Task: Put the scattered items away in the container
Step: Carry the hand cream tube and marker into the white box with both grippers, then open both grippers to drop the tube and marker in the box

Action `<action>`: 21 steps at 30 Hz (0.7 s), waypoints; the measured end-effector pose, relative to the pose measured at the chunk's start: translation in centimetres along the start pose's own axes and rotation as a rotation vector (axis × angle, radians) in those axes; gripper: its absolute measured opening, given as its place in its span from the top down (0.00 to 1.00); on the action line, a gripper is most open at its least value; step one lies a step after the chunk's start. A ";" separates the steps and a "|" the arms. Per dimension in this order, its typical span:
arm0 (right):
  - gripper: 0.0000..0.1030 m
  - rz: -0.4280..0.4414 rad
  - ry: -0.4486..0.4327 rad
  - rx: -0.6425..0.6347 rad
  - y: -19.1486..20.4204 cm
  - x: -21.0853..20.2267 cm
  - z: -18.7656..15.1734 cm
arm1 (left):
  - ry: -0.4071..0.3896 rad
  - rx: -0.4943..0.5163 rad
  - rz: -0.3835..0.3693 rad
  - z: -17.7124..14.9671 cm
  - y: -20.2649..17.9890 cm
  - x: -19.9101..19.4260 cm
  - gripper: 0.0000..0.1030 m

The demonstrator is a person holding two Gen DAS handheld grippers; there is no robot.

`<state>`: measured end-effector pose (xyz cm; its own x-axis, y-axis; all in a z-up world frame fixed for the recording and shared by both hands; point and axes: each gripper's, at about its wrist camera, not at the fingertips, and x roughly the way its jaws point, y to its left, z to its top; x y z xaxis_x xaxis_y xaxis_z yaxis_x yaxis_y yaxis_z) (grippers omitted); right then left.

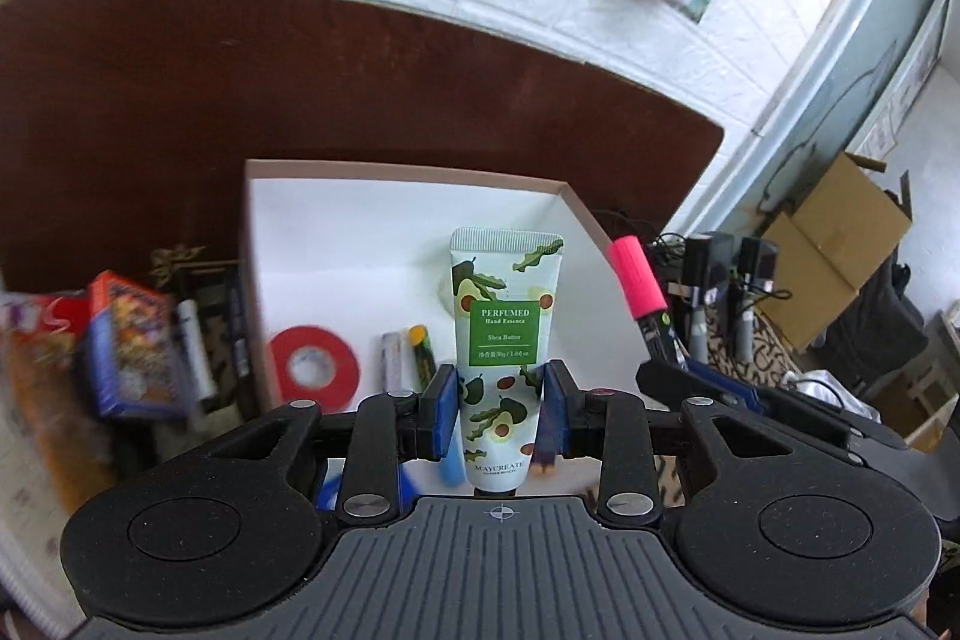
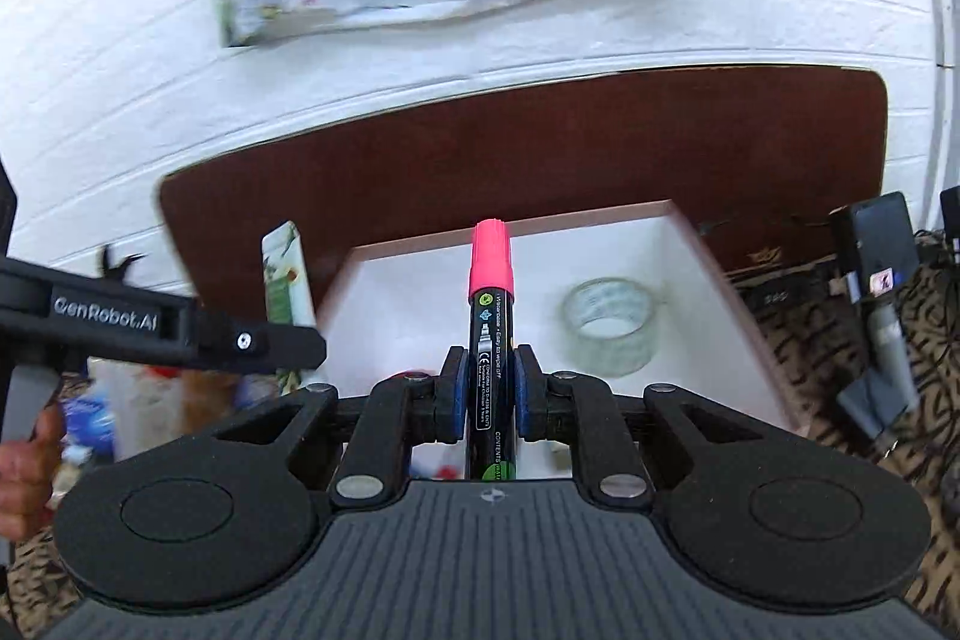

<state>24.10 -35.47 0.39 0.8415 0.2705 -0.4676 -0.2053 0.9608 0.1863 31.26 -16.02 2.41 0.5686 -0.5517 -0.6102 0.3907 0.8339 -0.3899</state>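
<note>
My left gripper is shut on a hand cream tube with avocado print, held upright above the white box. My right gripper is shut on a black marker with a pink cap, held over the same box; that marker also shows at the right of the left wrist view. Inside the box lie a red tape roll, a purple stick and a yellow-capped stick, and a clear tape roll.
The box sits on a dark brown table against a white wall. Left of the box are a blue card pack, a red packet and pens. Cardboard boxes and cables stand off the table's right. The left gripper's arm crosses the right view.
</note>
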 end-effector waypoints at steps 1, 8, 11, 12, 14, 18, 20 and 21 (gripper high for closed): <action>0.83 -0.012 0.004 -0.001 -0.7 0.7 0.2 | 0.009 0.000 -0.001 0.2 0.0 1.1 0.72; 0.83 -0.119 0.115 -0.021 -4.5 6.5 -0.7 | 0.098 -0.014 0.000 -0.3 0.8 7.8 0.72; 0.83 -0.142 0.147 -0.028 -5.7 7.8 -1.6 | 0.132 -0.039 0.015 -0.8 1.7 10.0 0.71; 0.83 -0.149 0.154 -0.026 -6.1 8.1 -1.8 | 0.144 -0.055 0.023 -0.8 2.0 10.6 0.54; 0.80 -0.157 0.157 -0.012 -6.6 8.8 -2.1 | 0.158 -0.086 0.050 -0.9 2.6 11.3 0.29; 0.34 -0.103 0.126 0.030 -6.8 8.8 -2.3 | 0.162 -0.112 -0.006 -0.8 3.0 11.1 0.07; 0.23 -0.114 0.102 -0.004 -5.8 8.4 -2.5 | 0.143 -0.089 0.002 -0.8 2.5 10.5 0.07; 0.19 -0.133 0.082 -0.029 -5.4 8.2 -2.5 | 0.129 -0.067 0.007 -0.8 2.2 10.1 0.07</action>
<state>30.81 -38.26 -6.60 0.8187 0.1436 -0.5560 -0.1102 0.9895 0.0933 37.30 -19.73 -5.24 0.4714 -0.5428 -0.6950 0.3354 0.8392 -0.4280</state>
